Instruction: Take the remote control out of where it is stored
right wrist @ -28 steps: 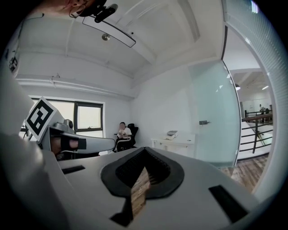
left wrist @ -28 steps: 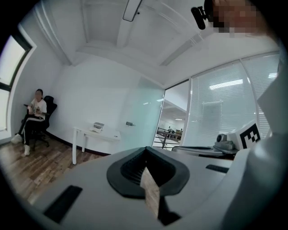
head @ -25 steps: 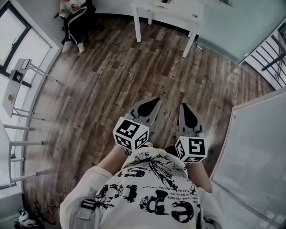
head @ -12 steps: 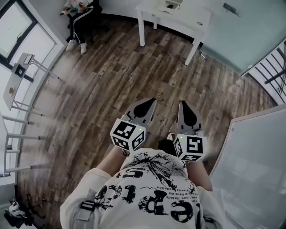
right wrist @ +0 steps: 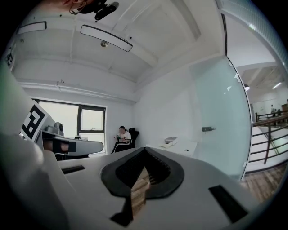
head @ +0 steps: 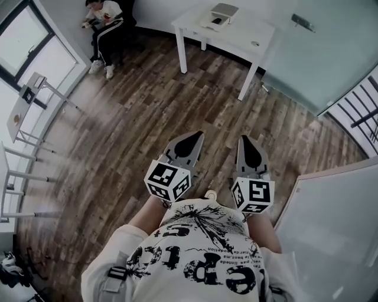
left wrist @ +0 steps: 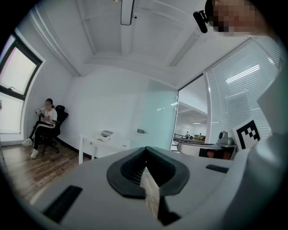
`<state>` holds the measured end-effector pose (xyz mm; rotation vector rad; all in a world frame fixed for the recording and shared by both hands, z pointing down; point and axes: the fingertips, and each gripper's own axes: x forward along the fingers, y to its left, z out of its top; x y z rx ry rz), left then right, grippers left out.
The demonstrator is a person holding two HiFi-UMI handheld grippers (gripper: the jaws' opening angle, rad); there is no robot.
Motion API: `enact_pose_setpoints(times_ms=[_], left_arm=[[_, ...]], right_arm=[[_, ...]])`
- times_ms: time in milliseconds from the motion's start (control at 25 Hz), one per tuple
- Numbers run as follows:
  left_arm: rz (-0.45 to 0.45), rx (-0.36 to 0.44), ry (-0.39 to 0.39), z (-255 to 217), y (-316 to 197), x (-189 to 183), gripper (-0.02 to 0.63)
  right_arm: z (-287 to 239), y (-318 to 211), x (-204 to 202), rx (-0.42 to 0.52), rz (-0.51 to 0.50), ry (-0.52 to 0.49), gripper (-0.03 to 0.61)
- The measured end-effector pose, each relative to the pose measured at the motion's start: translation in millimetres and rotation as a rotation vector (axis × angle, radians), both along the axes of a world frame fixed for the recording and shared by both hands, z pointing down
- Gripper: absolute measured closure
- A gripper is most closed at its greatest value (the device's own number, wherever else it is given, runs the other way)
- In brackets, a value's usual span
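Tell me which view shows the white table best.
The head view: the white table is seen from above, with its whole top and its legs visible. Both gripper views show the table only small, distant and side-on.

White table [head: 236, 34] on wood floor [head: 147, 118]; grey box [head: 220, 13] on top.

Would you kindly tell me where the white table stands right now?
In the head view the white table stands top centre, by the far wall, right of the seated person.
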<state>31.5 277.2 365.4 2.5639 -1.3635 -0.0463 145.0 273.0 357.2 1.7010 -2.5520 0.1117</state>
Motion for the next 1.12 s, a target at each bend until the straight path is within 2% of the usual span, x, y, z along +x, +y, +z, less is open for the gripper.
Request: enact_pose_setpoints(times_ms=[160,240,320,480,680,760,1000,1120], left_arm=[[-0.034,-0.062,-0.057,16,-22,37,0.606],[-0.056,-0.071,-0.087,19,-33,43,0.606],[-0.078,-0.075,-0.081,20,-42,39,0.606],[-0.086,-0.118,-0.08,26,-65,36,0.606],[-0.107,-0.09,-0.071,20,-107,20,0.606],[-0.087,-0.09,-0.056,23,-130,17,0.606],[0.049,-0.092,-0.026,21,-213,3,0.606],[0.104,-0.076,-0.079,20,-261,-11,0.606]], right_arm=[[11,-19,44,-0.04,0.021,-0.029,0.577],[14,-30,54,-0.057,0.022,-0.064,0.577],[17,-37,53,-0.06,-0.002,-0.079,0.577],[25,-62,48,-0.058,-0.001,-0.046,0.577],[25,-95,22,-0.047,-0.037,-0.038,0.577],[24,-114,18,-0.033,-0.017,-0.02,0.577],[20,-195,11,-0.026,0.127,-0.065,0.577],[14,-240,3,-0.017,0.187,-0.05,0.577]])
